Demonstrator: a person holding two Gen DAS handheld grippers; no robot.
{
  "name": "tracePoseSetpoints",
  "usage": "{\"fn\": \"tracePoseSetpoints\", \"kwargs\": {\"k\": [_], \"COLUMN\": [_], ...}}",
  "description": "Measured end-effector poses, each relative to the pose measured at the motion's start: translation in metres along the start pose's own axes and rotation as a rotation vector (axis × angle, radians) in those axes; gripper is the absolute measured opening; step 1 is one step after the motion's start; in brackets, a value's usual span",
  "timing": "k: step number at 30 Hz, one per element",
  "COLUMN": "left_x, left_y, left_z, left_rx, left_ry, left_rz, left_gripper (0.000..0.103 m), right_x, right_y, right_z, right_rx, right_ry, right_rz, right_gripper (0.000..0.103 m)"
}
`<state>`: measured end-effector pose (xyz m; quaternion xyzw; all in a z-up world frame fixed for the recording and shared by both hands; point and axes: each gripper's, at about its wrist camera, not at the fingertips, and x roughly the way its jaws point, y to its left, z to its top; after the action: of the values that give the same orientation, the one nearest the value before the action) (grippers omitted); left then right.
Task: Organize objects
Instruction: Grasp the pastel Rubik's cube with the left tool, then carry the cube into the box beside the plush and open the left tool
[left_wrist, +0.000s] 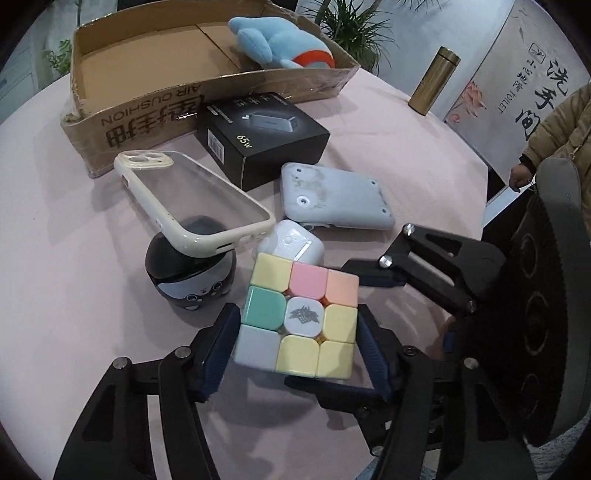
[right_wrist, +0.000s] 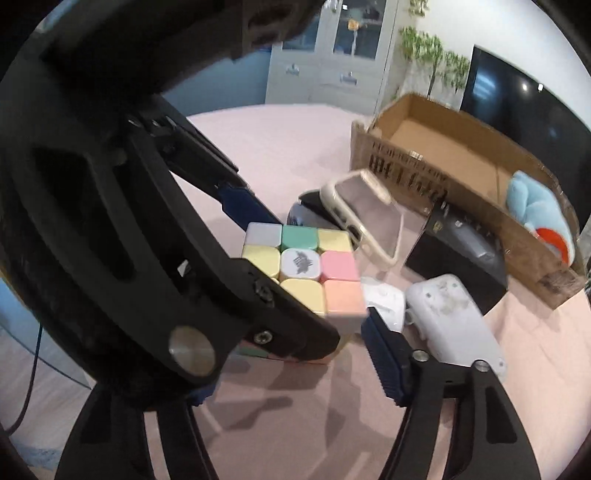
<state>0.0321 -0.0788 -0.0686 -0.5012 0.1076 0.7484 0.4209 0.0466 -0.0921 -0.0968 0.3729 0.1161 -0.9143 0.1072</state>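
One open brown cardboard box (left_wrist: 92, 122) at the far edge of the pink bench (left_wrist: 55, 258) holds one blue plush toy (left_wrist: 280, 40). Six items remain outside. One pastel puzzle cube (left_wrist: 299, 314) mid-bench: left tongs (left_wrist: 295, 336) pinch it; right tongs (right_wrist: 321, 325) straddle it, contact unclear.
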Motion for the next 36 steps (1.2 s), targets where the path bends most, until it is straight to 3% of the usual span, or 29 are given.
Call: {"fn": "tracePoseSetpoints", "kwargs": {"k": [8,15,19,24,31,36], "left_x": [-0.004,-0.034,-0.058,-0.077,-0.069,-0.031], "left_y": [-0.014,-0.042,-0.054,-0.049,-0.019,0.015], "left_z": [0.000,0.018,0.058,0.133,0.220,0.259], "left_rx": [0.044,0.117,0.196,0.268,0.292,0.275], "left_ry": [0.012,-0.024,-0.067,-0.115,-0.149,-0.117], "left_rz": [0.072,0.138,0.180,0.237,0.242,0.219], "left_gripper": [0.059,0.059,0.059,0.059,0.059,0.059], "right_x": [-0.006,-0.043,-0.064,-0.075,-0.048,-0.004], "right_y": [-0.004,-0.013,-0.041,-0.095,-0.177,-0.219], "right_z": [-0.005,0.003,0.031,0.076,0.130,0.143], "right_rx": [0.023,0.028,0.034,0.031,0.035,0.045], "right_ry": [-0.004,-0.084,-0.141,-0.207,-0.219,-0.178], "right_rz": [0.020,0.002,-0.020,-0.060,-0.086,-0.075], "right_gripper": [0.057,0.057,0.056,0.056,0.056,0.056]}}
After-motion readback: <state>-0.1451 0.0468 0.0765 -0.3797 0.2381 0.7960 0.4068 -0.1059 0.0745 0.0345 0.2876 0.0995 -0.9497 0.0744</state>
